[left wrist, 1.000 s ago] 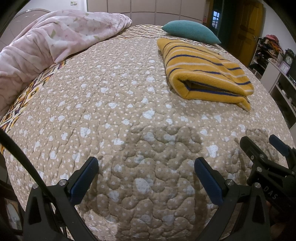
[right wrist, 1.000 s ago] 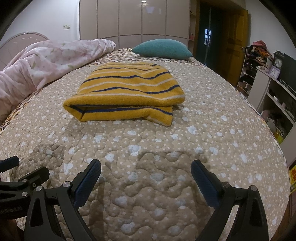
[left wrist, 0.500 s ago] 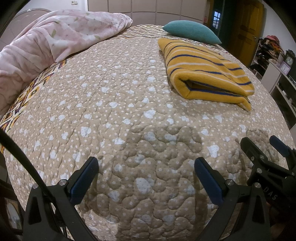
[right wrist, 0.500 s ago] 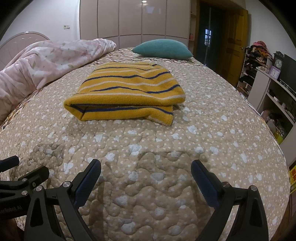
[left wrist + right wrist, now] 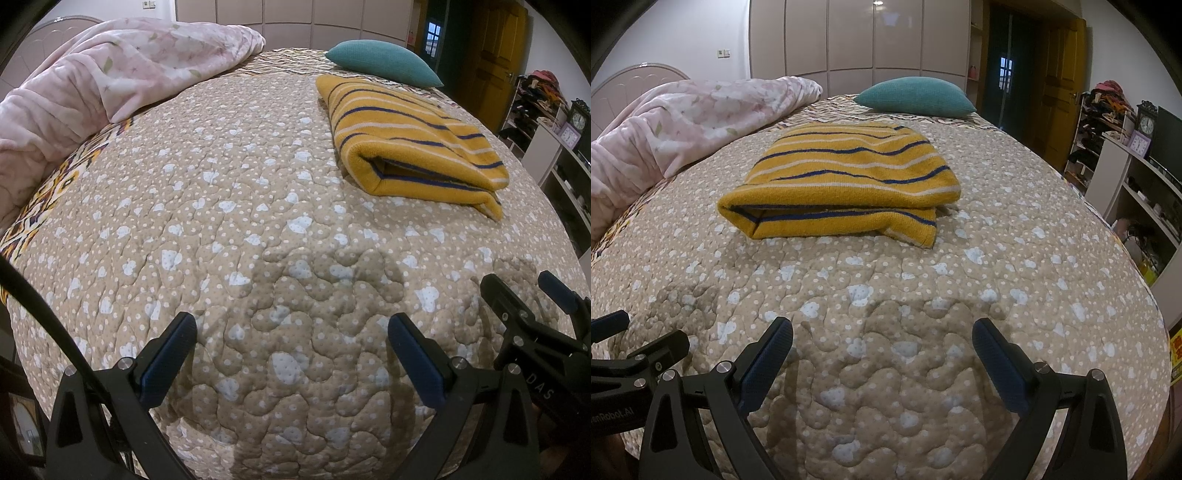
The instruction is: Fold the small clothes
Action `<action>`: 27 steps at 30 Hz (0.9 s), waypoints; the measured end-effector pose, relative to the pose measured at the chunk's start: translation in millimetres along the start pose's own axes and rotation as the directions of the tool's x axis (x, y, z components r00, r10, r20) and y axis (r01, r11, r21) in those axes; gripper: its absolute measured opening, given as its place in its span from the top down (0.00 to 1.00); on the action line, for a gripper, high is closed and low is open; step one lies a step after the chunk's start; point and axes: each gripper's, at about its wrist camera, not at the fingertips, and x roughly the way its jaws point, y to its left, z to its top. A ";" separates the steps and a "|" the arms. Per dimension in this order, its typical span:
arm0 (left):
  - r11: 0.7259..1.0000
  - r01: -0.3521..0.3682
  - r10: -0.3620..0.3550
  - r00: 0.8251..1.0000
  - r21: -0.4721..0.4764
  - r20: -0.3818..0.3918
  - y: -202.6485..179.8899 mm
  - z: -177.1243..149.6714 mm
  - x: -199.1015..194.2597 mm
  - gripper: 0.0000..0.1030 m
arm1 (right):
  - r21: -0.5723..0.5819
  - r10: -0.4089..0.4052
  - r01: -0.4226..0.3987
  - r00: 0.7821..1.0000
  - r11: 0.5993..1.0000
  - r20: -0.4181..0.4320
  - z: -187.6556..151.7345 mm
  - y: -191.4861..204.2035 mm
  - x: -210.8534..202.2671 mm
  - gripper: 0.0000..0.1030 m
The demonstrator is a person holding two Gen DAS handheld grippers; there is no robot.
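Note:
A folded yellow garment with blue and white stripes (image 5: 846, 184) lies on the beige quilted bed (image 5: 886, 314). It also shows in the left wrist view (image 5: 413, 147) at the upper right. My left gripper (image 5: 291, 354) is open and empty, low over the quilt near its front edge. My right gripper (image 5: 882, 354) is open and empty, near the front edge, well short of the garment. The right gripper shows at the right edge of the left wrist view (image 5: 528, 299), and the left gripper's fingers show at the left edge of the right wrist view (image 5: 646, 339).
A pink floral duvet (image 5: 92, 85) is bunched along the bed's left side. A teal pillow (image 5: 916, 96) lies at the far end. Shelves with clocks and clutter (image 5: 1137, 147) and a wooden door (image 5: 1060, 92) stand to the right.
Both views have drifted very slightly; the garment sits a touch lower in the frames. Both grippers stay open and empty.

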 end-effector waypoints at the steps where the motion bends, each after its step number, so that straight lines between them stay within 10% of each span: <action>1: 1.000 0.000 0.000 1.000 0.000 0.000 0.0 -0.1 0.0 0.00 | -0.001 0.000 0.000 1.000 1.000 0.000 0.5 -0.2 0.2 0.03; 27: 1.000 -0.001 0.001 1.000 0.001 0.003 -0.1 -1.1 -1.3 0.00 | -0.018 -0.006 0.006 1.000 1.000 0.013 -4.5 4.4 -2.8 0.03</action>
